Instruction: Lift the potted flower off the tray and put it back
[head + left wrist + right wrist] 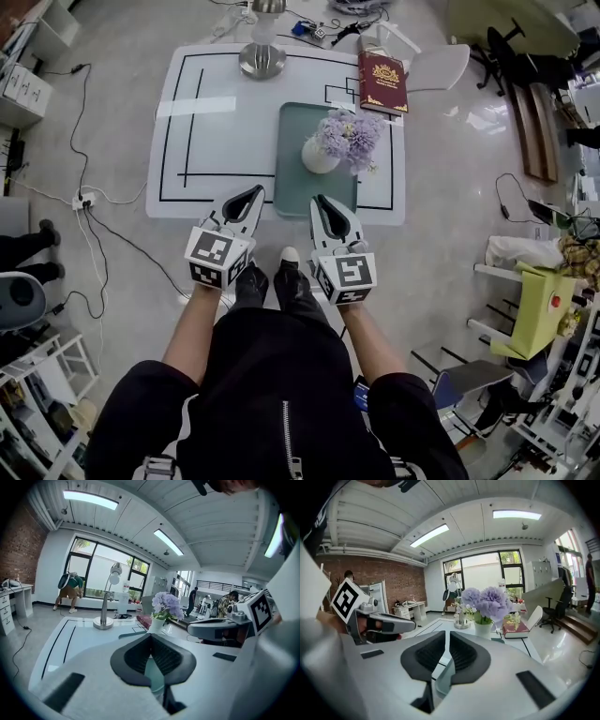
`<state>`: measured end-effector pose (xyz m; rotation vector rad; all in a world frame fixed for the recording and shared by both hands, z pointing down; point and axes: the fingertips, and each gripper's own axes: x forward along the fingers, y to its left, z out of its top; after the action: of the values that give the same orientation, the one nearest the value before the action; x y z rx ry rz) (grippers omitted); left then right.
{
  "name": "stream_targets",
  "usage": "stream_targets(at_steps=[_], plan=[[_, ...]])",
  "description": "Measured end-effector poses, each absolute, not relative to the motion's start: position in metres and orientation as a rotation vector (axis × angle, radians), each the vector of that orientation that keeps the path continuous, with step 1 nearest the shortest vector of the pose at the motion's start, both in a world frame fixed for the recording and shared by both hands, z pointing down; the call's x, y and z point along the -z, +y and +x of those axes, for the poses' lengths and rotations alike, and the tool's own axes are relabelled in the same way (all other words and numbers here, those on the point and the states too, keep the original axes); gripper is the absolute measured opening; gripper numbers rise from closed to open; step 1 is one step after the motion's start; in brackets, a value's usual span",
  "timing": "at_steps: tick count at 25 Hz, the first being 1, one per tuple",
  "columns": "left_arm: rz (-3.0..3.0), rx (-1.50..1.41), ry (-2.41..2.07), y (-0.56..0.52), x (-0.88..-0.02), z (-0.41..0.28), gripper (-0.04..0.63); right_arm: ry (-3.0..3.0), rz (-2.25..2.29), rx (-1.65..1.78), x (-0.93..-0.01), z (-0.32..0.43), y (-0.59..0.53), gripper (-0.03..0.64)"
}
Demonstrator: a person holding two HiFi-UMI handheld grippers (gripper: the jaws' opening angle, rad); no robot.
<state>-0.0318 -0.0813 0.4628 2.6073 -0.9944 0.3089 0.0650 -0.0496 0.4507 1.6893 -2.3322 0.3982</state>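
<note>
A potted flower with lilac blooms in a white pot stands on the green tray, toward its far right. Both grippers hover side by side off the table's near edge, short of the tray. My left gripper has its jaws closed together with nothing between them. My right gripper is also shut and empty, with only a thin slit between its pads. The left gripper view looks past its own jaws to the flower ahead. In the right gripper view the flower stands beyond the jaws.
The white table carries black line markings, a silver desk lamp at the far edge and a red book at the far right. A white chair stands behind. Cables run over the floor on the left.
</note>
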Motion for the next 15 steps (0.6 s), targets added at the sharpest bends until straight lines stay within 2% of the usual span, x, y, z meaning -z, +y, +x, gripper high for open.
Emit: stream_targets(at_steps=[3, 15], plan=[[2.624, -0.295, -0.995, -0.075, -0.456, -0.030, 0.005, -2.354, 1.684, -0.389, -0.435, 0.060, -0.043, 0.009], [2.660, -0.260, -1.011, -0.068, -0.435, -0.028, 0.005, -2.400, 1.606, -0.417, -0.420, 0.043, -0.043, 0.006]])
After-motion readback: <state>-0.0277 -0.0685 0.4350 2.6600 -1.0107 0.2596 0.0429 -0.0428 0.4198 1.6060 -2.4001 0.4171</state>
